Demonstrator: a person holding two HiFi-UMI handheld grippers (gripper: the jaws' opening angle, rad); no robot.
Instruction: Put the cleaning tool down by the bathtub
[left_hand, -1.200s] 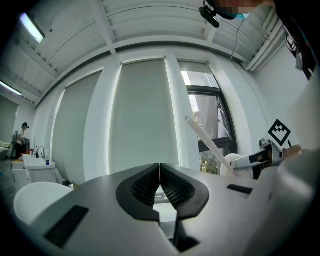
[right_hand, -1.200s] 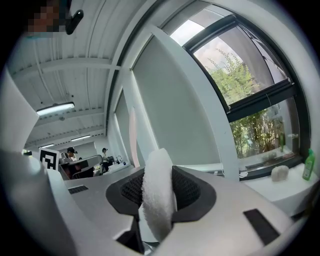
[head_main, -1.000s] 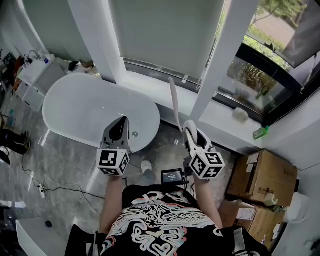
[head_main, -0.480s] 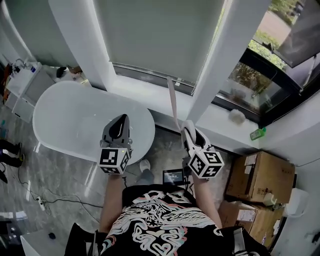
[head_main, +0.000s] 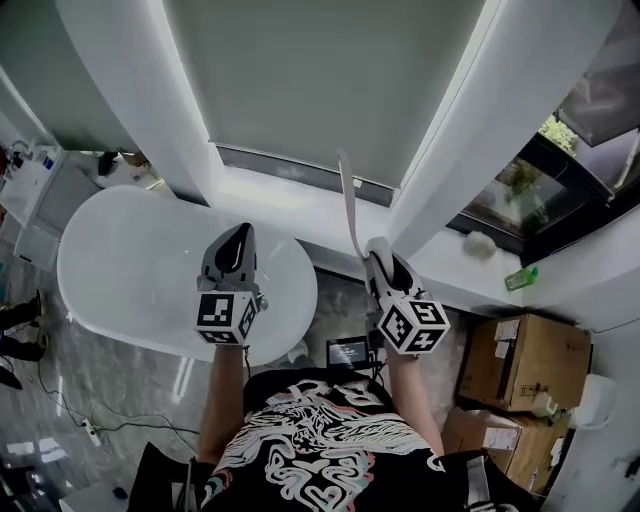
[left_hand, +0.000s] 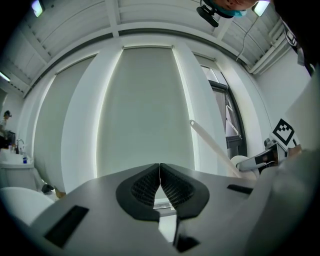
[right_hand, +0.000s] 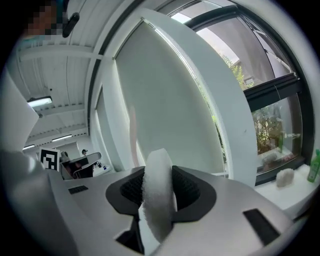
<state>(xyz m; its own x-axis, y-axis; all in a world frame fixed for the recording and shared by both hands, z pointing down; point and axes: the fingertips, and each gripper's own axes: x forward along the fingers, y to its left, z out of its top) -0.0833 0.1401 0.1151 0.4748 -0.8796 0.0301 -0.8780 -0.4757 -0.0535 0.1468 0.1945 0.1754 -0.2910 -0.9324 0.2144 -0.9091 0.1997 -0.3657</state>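
Note:
The cleaning tool is a white fuzzy pad (right_hand: 159, 195) on a long pale handle (head_main: 349, 205) that rises toward the window blind. My right gripper (head_main: 372, 248) is shut on the pad, which fills the gap between its jaws (right_hand: 159, 172). My left gripper (head_main: 240, 232) hangs over the right end of the white oval bathtub (head_main: 130, 260). Its jaws meet with nothing between them (left_hand: 159, 172). The left gripper view shows the handle (left_hand: 212, 145) slanting up at the right.
A white sill runs under the window and carries a green bottle (head_main: 521, 277) and a pale lump (head_main: 480, 245). Cardboard boxes (head_main: 520, 365) stand at the right. A small screen (head_main: 347, 352) lies on the grey floor by my feet, and cables (head_main: 70, 410) trail at the left.
The head view has swung up and nearer, so the bathtub and sill sit lower in the picture. Both grippers keep their places and the right one still holds the tool.

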